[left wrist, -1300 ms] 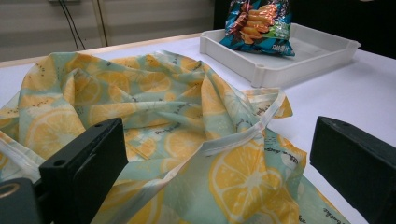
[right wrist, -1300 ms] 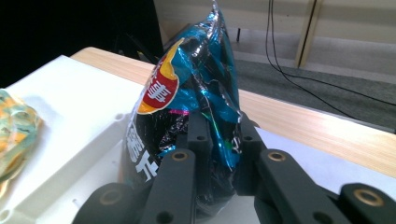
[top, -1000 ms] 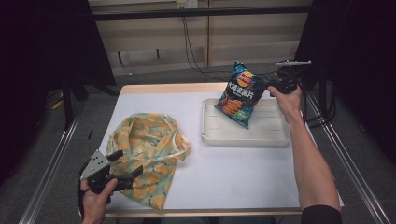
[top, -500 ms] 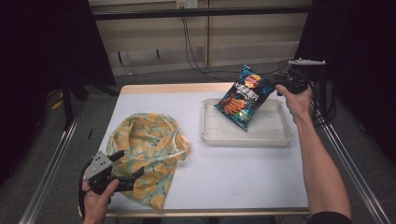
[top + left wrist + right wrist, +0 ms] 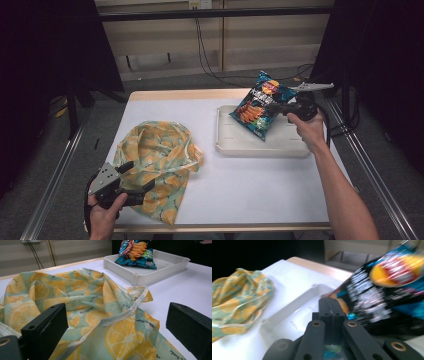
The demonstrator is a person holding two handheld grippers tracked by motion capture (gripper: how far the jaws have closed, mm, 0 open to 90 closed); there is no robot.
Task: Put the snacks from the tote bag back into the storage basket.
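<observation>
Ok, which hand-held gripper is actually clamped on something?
The right hand-held gripper: its jaws are pinched on the edge of the chip bag over the white tray. The left hand-held gripper stands open by the lemon-print bag.

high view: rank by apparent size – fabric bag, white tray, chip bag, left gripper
1. Lemon-print fabric bag and white tray: alike in spread, and the tray is partly covered, so unranked.
2. Chip bag.
3. Left gripper, though it sits nearest the camera.
</observation>
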